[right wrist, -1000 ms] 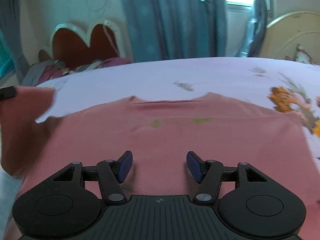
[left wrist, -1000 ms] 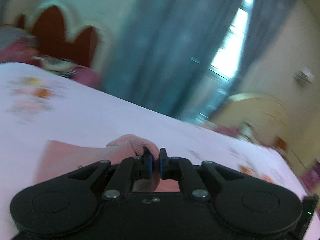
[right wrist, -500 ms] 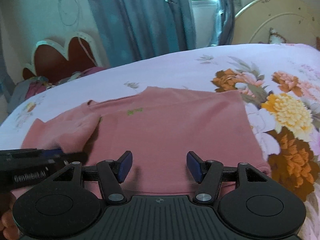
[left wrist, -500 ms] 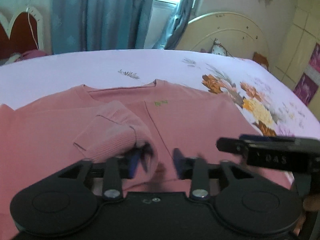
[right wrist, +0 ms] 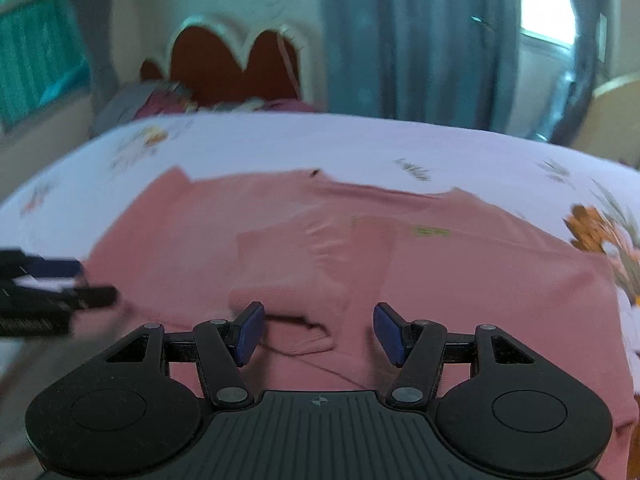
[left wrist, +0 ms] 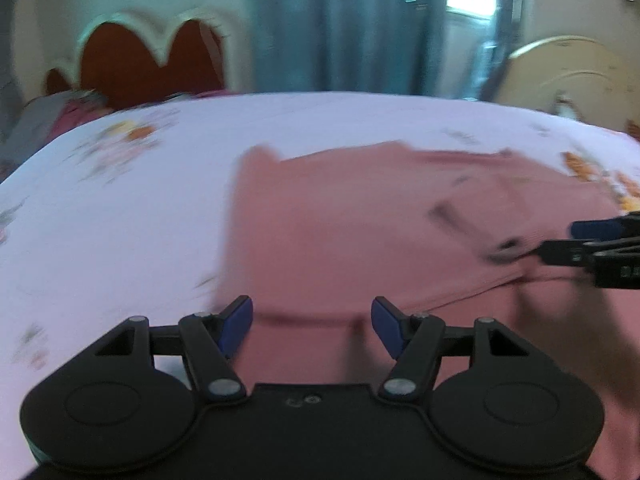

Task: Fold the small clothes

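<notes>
A pink knit sweater (right wrist: 460,280) lies flat across the middle of both frames on a pale floral bedsheet (left wrist: 120,208), one ribbed-cuff sleeve (right wrist: 292,272) folded over its front. The left tongs (left wrist: 311,322) have just been opening and stand spread, empty. The right tongs (right wrist: 318,330) stand spread, empty, above the hem.
</notes>
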